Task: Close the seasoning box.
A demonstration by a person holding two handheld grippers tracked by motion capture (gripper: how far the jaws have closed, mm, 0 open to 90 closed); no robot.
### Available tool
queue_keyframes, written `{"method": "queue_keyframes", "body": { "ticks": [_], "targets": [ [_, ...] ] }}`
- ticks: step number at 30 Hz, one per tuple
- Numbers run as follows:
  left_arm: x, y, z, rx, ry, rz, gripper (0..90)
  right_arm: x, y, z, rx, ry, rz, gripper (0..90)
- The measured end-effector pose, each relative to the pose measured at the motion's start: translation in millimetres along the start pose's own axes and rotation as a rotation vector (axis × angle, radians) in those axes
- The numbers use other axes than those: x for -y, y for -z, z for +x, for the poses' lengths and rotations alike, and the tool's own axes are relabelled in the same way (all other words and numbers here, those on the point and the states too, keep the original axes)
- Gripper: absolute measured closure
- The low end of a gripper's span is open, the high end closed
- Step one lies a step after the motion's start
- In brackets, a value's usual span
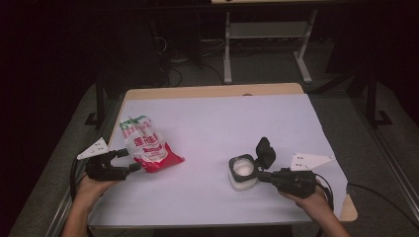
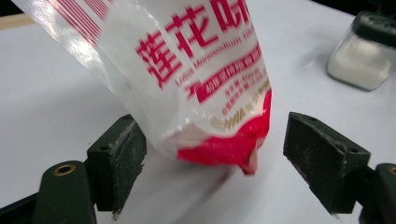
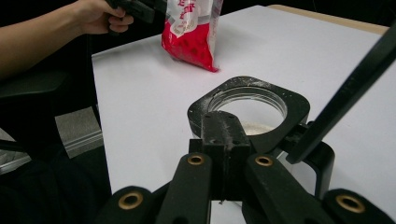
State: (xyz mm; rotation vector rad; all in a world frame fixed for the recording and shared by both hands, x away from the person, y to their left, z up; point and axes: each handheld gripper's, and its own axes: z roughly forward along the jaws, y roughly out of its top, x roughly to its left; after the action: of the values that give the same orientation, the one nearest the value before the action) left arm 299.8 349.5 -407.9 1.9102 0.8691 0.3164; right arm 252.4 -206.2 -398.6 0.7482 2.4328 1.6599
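Note:
A clear plastic bag (image 1: pixel 148 145) of white powder, with red print and a red bottom, lies on the white table (image 1: pixel 222 113) at the left. My left gripper (image 1: pixel 132 159) stands open at the bag's red end. In the left gripper view the bag (image 2: pixel 201 79) hangs between the jaws, and neither pad presses on it. A square glass jar (image 1: pixel 242 174) of white powder stands at the right, its black flip lid (image 1: pixel 265 152) raised. My right gripper (image 1: pixel 260 176) is shut on the jar's black rim (image 3: pixel 280 93).
The white sheet covers most of a wooden tabletop (image 1: pixel 212 91). Dark floor, cables and a metal desk frame (image 1: pixel 227 49) lie beyond the far edge. The table's middle between bag and jar is bare.

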Motion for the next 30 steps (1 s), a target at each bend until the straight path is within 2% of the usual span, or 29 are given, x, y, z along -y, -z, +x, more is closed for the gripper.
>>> {"method": "queue_keyframes", "body": {
  "ticks": [5,8,17,24,30],
  "targets": [
    [8.8,1.4,0.6,-0.014,0.004,0.042,19.2,1.9,1.0,-0.1,0.002,0.0,0.003,90.0],
    [11.3,2.3,-1.4,-0.022,-0.01,0.067,19.0,4.8,3.3,0.6,0.006,-0.009,0.01,90.0],
    [18.3,1.1,-12.3,-0.033,-0.02,0.089,18.4,13.7,14.9,-1.6,0.037,-0.021,0.016,90.0],
    [24.4,-2.3,-26.2,-0.033,-0.034,0.108,18.4,21.7,27.6,-11.6,0.101,-0.028,0.023,90.0],
    [28.1,-6.2,-32.0,-0.034,-0.039,0.124,18.4,19.2,32.0,-26.4,0.166,-0.046,-0.006,90.0]
  ]
}}
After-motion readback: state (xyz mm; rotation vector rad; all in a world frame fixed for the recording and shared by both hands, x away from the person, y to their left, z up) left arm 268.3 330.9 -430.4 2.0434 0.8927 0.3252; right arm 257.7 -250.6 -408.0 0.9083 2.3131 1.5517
